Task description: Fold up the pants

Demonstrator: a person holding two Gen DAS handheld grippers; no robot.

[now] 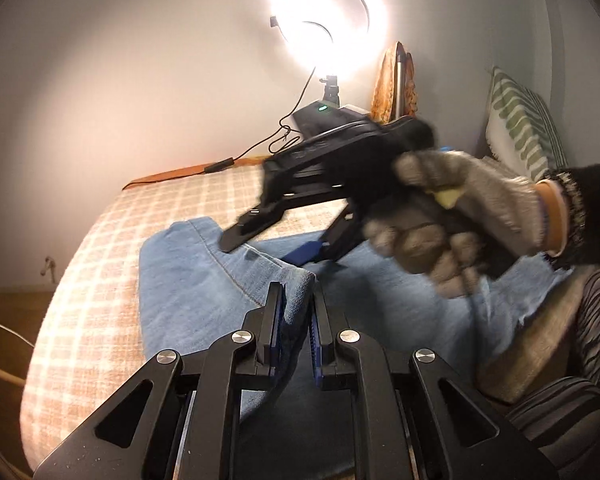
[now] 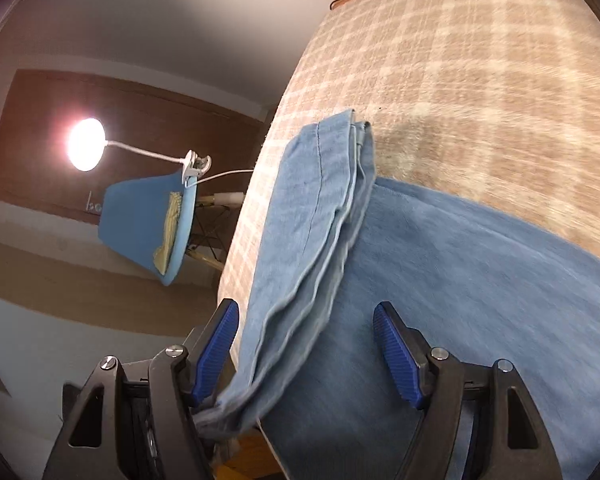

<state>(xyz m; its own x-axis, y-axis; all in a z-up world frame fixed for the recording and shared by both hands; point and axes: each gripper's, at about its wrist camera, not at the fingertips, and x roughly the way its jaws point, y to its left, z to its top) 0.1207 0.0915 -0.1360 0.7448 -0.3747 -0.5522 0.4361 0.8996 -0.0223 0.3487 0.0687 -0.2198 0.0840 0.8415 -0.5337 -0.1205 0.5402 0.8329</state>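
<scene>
Light blue denim pants [image 1: 204,280] lie on a bed with a checked beige cover [image 1: 100,272]. My left gripper [image 1: 294,300] is shut on a raised fold of the pants. My right gripper [image 1: 268,248], held by a gloved hand [image 1: 460,216], hovers open just above the denim ahead of the left one. In the right wrist view the right gripper [image 2: 306,312] is open, its blue pads either side of a folded pant leg [image 2: 320,208] that lies over the rest of the pants [image 2: 460,300] near the bed's edge.
A ring light [image 1: 328,20] on a stand glares at the far side of the bed, with a black device [image 1: 324,118] and cable. A striped pillow [image 1: 520,120] stands at right. A blue chair [image 2: 148,224] with a clip lamp [image 2: 86,144] stands beside the bed.
</scene>
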